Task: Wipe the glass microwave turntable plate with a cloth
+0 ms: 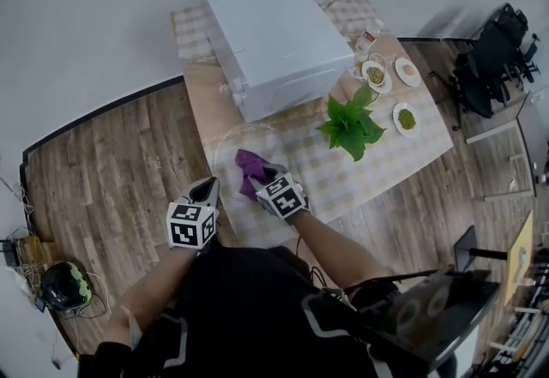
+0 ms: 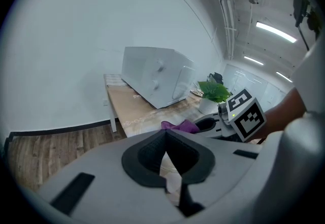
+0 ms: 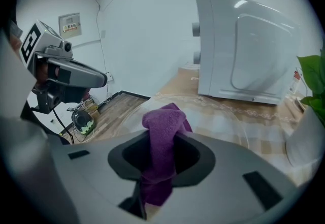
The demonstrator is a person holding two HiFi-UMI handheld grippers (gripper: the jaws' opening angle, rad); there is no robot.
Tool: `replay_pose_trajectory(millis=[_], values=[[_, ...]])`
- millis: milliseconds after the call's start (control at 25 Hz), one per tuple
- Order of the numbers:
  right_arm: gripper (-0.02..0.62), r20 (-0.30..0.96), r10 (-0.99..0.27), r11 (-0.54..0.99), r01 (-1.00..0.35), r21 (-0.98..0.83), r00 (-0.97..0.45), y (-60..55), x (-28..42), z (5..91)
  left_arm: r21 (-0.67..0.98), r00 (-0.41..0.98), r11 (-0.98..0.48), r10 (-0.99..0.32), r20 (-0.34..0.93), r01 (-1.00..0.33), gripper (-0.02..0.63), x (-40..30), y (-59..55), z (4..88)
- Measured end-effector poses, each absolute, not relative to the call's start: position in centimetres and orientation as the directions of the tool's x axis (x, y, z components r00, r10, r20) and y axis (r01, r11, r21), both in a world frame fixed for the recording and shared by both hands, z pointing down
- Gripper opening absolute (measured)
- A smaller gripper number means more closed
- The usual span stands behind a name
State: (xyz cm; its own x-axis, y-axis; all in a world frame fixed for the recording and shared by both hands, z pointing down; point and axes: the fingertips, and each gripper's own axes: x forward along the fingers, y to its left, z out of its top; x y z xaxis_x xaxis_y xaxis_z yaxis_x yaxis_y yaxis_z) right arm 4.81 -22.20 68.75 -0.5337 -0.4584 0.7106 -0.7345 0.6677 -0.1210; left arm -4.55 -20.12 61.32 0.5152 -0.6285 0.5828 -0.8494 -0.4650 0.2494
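Observation:
The glass turntable plate (image 3: 231, 121) lies flat on the checked tablecloth in front of the microwave; in the head view its faint rim (image 1: 225, 145) shows left of the cloth. My right gripper (image 1: 262, 172) (image 3: 162, 141) is shut on a purple cloth (image 1: 250, 164) (image 3: 163, 126), which sticks up between the jaws over the plate's near part. My left gripper (image 1: 208, 183) (image 2: 165, 136) hovers at the table's near left edge, its jaw tips together with nothing held. From the left gripper view, the cloth (image 2: 180, 126) and right gripper (image 2: 213, 124) are just ahead.
A white microwave (image 1: 270, 38) stands at the back of the table. To the right stands a potted green plant (image 1: 352, 128), and small dishes of food (image 1: 407, 117) sit beyond it. The floor is wood, with a helmet (image 1: 64, 286) at lower left.

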Motion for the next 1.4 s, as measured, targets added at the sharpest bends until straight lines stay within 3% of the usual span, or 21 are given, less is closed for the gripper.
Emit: replay_pose_trajectory(millis=[800, 1400], values=[[0.104, 0.748, -0.541, 0.499, -0.863, -0.082, -0.384, -23.8, 13.3, 68.8, 0.264, 0.558, -0.513, -0.587, 0.586, -0.817, 0.009, -3.2, -19.6, 61.8], [0.104, 0.674, -0.692, 0.311, -0.949, -0.044, -0.258, -22.8, 19.6, 64.9, 0.279, 0.594, -0.553, -0.547, 0.589, -0.785, 0.009, -2.2, -18.7, 62.6]])
